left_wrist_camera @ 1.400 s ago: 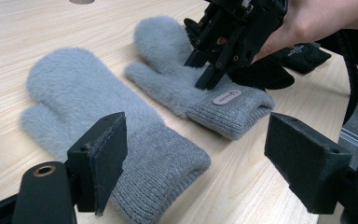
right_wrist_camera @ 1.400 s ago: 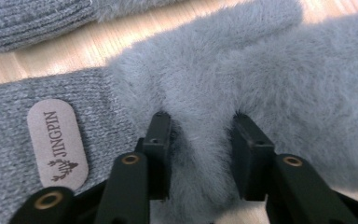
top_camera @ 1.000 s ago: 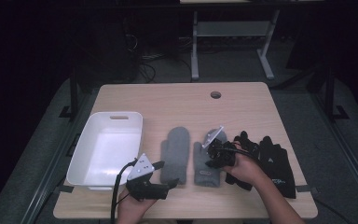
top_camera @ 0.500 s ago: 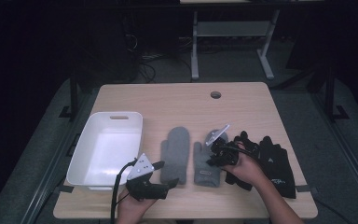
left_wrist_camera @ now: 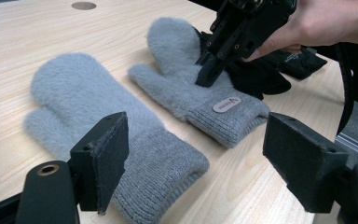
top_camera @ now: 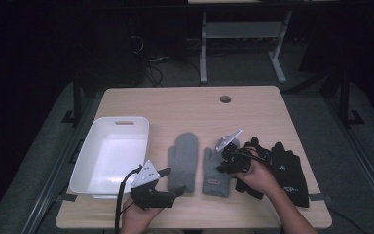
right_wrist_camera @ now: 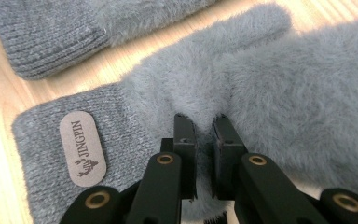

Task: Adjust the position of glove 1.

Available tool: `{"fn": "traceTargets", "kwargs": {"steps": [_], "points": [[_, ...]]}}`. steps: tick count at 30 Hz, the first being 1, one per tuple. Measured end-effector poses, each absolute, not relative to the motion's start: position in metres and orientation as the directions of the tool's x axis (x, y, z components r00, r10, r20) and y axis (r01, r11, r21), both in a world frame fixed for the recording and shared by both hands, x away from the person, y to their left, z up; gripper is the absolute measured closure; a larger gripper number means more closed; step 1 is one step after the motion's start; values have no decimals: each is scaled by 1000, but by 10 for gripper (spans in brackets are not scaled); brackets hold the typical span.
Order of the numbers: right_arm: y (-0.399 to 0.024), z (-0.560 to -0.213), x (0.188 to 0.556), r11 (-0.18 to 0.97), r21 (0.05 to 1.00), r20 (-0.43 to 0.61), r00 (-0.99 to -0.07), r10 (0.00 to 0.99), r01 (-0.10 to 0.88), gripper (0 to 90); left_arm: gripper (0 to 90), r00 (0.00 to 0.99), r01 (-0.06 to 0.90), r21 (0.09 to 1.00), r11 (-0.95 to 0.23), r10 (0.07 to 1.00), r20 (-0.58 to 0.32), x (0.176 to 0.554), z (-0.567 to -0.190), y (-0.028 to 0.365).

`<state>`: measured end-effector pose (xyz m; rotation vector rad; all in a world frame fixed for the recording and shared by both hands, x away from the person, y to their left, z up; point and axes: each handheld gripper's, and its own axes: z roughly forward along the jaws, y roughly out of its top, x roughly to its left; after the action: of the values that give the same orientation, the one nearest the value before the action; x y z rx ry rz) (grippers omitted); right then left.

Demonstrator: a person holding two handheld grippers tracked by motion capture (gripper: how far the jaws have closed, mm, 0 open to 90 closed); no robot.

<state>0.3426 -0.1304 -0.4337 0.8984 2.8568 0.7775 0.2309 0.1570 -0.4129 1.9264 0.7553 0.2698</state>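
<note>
While the right tool [right_wrist_camera: 204, 122] pinches its fleece, the grey mitten [top_camera: 215, 168] lies lengthwise, cuff toward the person.

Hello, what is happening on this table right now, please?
A person works at a wooden table with a gripper in each hand. The right gripper has just been closing and now pinches the fuzzy fabric of the grey mitten with the label. The left gripper is open, near the cuff of the other grey mitten, not touching it. Black gloves lie to the right, and a white bin stands to the left.
</note>
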Motion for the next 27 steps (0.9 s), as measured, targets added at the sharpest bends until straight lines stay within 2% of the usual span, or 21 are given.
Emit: {"fn": "traceTargets", "kwargs": {"steps": [27], "points": [[-146, -415, 333, 648, 530, 129, -807, 576, 548, 833, 221, 780, 383, 875, -298, 611, -133, 230, -412, 157]]}}
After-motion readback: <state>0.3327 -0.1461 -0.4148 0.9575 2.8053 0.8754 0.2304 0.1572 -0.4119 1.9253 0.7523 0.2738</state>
